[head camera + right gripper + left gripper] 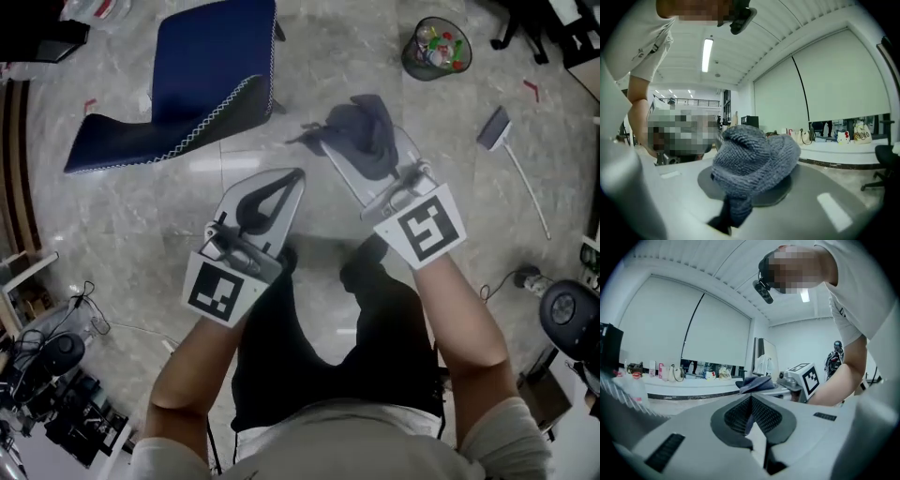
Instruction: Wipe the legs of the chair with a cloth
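Note:
The chair [206, 84], blue with white stitching, lies tipped over on the grey floor at the upper left of the head view; its legs are barely visible. My right gripper [352, 150] is held up in front of me, shut on a grey knitted cloth [364, 139] that is bunched over its jaws. In the right gripper view the cloth [752, 154] fills the middle, heaped on the right gripper [743, 190]. My left gripper [281, 183] is raised beside it, its jaws shut with nothing between them. In the left gripper view the left gripper [751, 416] has its pads together, with the cloth [754, 383] beyond.
A mesh waste bin [436, 47] with rubbish stands at the top right. A long-handled brush [497, 127] lies on the floor to the right. Cables and gear [56, 375] crowd the lower left, and a round device [567, 314] sits at the right edge. Black-trousered legs [375, 328] are below me.

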A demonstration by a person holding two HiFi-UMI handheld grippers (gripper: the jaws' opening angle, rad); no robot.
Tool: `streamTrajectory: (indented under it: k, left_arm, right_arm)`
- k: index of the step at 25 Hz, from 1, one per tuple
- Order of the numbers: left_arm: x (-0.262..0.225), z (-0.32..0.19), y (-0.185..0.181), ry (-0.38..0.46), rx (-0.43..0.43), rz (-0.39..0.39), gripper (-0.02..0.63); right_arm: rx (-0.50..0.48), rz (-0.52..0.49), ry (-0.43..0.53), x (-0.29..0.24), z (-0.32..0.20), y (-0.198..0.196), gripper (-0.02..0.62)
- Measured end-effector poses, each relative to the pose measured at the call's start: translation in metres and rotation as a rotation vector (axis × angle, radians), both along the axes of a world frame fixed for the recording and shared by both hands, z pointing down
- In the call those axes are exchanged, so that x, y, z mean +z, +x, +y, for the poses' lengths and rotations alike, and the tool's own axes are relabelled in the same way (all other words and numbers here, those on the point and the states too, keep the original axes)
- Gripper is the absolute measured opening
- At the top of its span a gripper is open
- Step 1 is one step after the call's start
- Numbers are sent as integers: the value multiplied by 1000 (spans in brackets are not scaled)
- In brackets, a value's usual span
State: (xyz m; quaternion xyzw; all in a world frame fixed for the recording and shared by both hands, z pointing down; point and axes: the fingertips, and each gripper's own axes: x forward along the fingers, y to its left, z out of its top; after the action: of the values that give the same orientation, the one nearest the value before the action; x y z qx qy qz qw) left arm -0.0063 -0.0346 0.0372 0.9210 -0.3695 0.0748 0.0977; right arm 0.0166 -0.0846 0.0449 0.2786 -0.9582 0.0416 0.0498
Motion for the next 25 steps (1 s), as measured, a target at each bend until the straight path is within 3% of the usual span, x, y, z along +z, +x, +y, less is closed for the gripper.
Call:
streamTrajectory:
  k: [7, 11, 14, 19, 25]
  left_arm:
    - [-204, 32, -42, -30, -151, 30, 5]
    - [-284, 44, -73, -37, -161, 31, 5]
    - [-339, 31, -90, 14, -144, 49, 5]
    - [-397, 22, -132, 71, -115, 130, 5]
    - [-427, 26, -188, 98, -76, 139, 5]
  right_arm:
    - [-10, -7, -53, -208, 61, -3, 58]
    - [3, 2, -40, -289, 73, -17, 58]
    - [14, -1, -16, -338, 65, -26, 58]
    - [67, -19, 33, -397, 57, -55, 58]
    - [119, -13, 94, -440, 55, -102, 58]
